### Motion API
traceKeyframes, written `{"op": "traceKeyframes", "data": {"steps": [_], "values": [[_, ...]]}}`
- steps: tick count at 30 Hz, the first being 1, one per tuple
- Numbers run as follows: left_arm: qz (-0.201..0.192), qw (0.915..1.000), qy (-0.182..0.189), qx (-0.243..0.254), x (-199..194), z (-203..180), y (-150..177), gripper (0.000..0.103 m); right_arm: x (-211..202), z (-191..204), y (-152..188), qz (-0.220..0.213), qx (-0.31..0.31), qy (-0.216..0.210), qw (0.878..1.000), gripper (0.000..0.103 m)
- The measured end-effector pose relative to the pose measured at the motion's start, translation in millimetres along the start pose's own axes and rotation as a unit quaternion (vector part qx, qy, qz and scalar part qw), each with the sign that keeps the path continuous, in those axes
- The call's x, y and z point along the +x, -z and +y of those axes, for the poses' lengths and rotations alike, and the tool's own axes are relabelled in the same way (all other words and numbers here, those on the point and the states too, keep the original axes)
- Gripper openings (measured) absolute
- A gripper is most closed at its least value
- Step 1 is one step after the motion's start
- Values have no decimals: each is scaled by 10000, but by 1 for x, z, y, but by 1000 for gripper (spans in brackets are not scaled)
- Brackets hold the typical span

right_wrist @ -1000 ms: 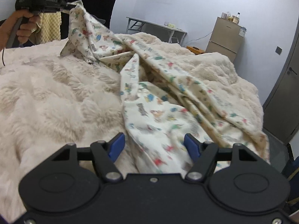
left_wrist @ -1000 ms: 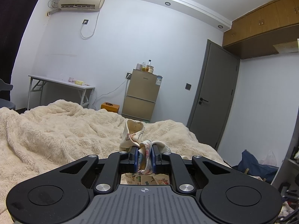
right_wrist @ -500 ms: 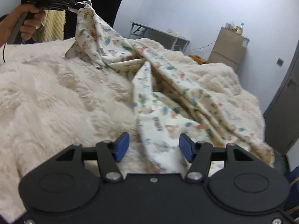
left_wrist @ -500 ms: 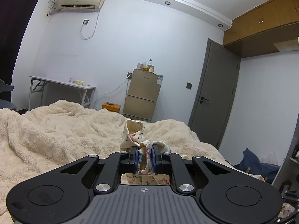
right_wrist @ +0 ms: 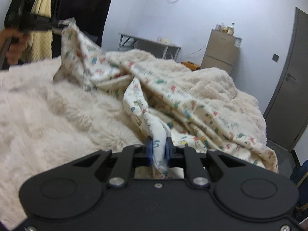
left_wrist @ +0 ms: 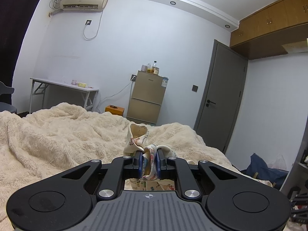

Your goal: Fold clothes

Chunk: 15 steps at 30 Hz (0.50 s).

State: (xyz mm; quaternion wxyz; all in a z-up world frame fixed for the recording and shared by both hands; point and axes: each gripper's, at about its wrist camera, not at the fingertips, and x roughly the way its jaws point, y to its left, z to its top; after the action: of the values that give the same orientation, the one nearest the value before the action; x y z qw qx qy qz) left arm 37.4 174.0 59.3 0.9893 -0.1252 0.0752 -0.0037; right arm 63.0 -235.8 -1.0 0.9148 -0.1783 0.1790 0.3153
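Note:
A cream garment with small coloured cartoon prints (right_wrist: pixel 173 104) lies stretched across a fluffy cream blanket (right_wrist: pixel 57 119) on the bed. My right gripper (right_wrist: pixel 159 150) is shut on a bunched edge of the printed garment near the camera. My left gripper (left_wrist: pixel 149 162) is shut on another bunched part of it (left_wrist: pixel 137 136), held above the bed. In the right wrist view the left gripper (right_wrist: pixel 55 27) appears at the upper left, lifting a corner of the garment, with a person's hand (right_wrist: pixel 15 46) on its handle. That view is blurred by motion.
A white folding table (left_wrist: pixel 63 85), a beige fridge (left_wrist: pixel 148 100) with bottles on top and an orange box (left_wrist: pixel 114 110) stand by the far wall. A grey door (left_wrist: pixel 219 104) is at the right. Dark clothes (right_wrist: pixel 82 9) hang behind the bed. A blue bag (left_wrist: pixel 267 170) lies on the floor.
My right gripper has gone from open over the garment to shut on a bunched edge of it and lifted. The left gripper stays shut on the cloth, barely moved.

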Motion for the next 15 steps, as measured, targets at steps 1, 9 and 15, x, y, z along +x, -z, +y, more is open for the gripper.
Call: {"op": "traceKeyframes", "data": {"steps": [1,9,15], "values": [[-1,10000,1,2,0,0,0,11,-2,-1,-2,-37,19,-1,10000,11],[-8,10000,-4,11,0,0,0,11,-16,-3,-10,-137,-19,25,9999,11],[-11,10000,-9,12,0,1,-1,11,-24,-6,-12,-209,-14,67,9998,11]]}}
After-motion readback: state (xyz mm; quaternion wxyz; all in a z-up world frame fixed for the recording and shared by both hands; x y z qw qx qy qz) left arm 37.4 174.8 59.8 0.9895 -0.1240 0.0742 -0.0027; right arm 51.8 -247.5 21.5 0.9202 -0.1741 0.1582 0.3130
